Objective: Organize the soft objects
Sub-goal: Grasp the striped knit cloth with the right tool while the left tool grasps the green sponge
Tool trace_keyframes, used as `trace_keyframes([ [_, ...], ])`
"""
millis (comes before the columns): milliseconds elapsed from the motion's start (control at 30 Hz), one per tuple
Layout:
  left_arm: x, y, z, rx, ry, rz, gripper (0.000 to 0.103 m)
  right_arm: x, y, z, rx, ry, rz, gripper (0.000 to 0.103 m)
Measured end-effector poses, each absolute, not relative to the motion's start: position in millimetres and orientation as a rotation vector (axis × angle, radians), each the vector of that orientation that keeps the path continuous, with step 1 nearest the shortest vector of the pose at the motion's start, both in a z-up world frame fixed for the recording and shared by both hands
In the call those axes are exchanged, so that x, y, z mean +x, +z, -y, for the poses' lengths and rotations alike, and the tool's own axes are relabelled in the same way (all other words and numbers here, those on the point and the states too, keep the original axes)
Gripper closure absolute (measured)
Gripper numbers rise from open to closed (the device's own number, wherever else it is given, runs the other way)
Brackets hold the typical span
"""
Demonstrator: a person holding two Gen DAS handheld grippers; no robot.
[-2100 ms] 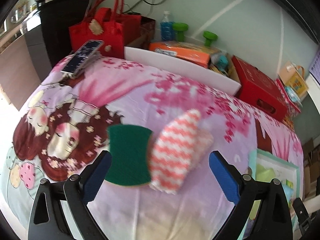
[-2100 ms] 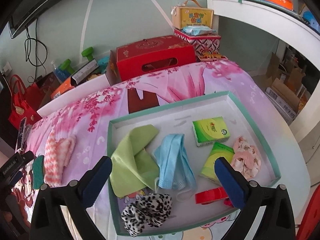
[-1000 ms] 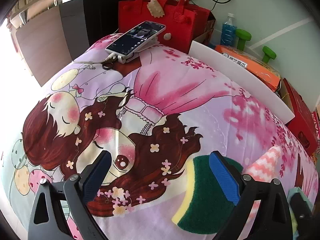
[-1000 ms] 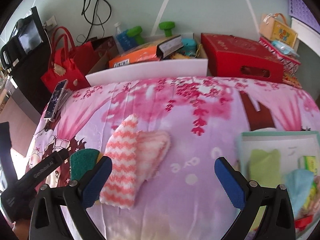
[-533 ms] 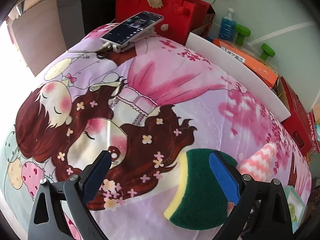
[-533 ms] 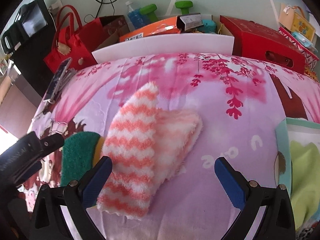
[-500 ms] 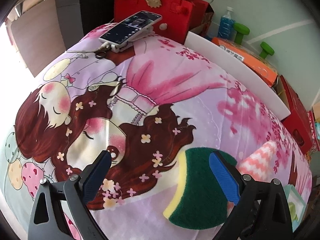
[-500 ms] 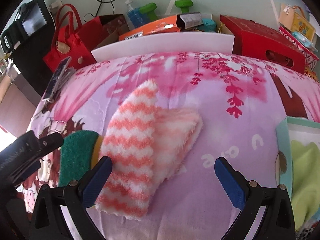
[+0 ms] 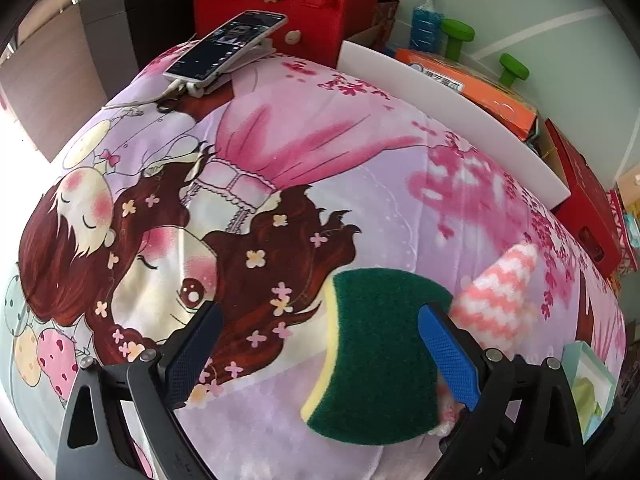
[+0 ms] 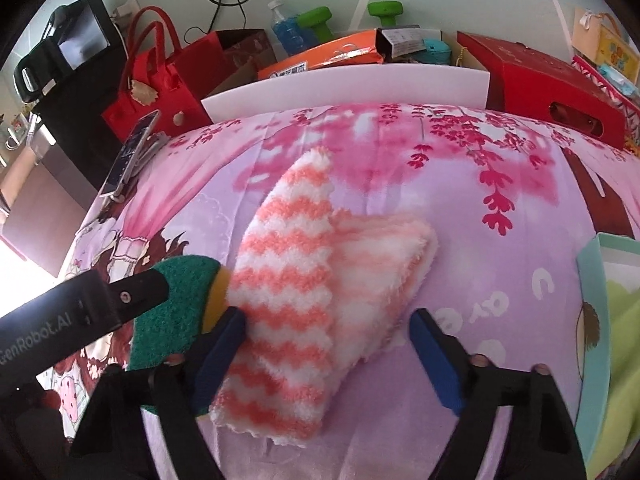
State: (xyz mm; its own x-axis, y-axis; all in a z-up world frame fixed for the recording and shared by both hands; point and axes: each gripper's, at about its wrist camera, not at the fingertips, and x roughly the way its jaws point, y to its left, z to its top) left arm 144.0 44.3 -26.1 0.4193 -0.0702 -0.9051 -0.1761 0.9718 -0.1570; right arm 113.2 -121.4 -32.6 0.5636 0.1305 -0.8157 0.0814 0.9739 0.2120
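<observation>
**Closing on the striped cloth beside the sponge**

Left wrist: my left tongs [image 9: 316, 350] gape, empty, over the desk; the sponge [image 9: 380, 354] lies between them, nearer the right pad.

Right wrist: my right tongs [image 10: 326, 354], just narrowing, straddle the cloth [image 10: 320, 292] without pinching it yet. I'd close low, keeping the left pad off the sponge.

Sponge [image 10: 176, 300] partly hidden behind left gripper [image 10: 80, 316]; tray [image 10: 592, 320] cut by right edge; sock's [image 9: 496, 296] lower end behind fingers [image 9: 448, 356].
</observation>
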Motion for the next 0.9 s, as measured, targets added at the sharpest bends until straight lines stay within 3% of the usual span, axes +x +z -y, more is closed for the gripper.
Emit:
trace_keyframes([
  [133, 144, -27, -39, -0.233, 0.042, -1.149, 0.005, 113, -33, 122, 0.245, 0.042, -0.980, 0.033],
  [200, 144, -28, -36, -0.229, 0.028, -1.154, 0.005, 112, -32, 121, 0.248, 0.046, -0.979, 0.047],
  [333, 145, -29, -32, -0.230, 0.007, -1.164, 0.005, 110, -32, 125, 0.282, 0.054, -0.983, 0.059],
  [400, 145, -29, -29, -0.222, 0.003, -1.165, 0.005, 109, -32, 127, 0.297, 0.061, -0.985, 0.071],
  [700, 145, -35, -20, -0.200, -0.025, -1.187, 0.005, 106, -33, 134, 0.331, 0.074, -1.000, 0.085],
  [900, 145, -41, -17, -0.186, -0.032, -1.210, 0.005, 102, -32, 145, 0.357, 0.064, -1.008, 0.088],
])
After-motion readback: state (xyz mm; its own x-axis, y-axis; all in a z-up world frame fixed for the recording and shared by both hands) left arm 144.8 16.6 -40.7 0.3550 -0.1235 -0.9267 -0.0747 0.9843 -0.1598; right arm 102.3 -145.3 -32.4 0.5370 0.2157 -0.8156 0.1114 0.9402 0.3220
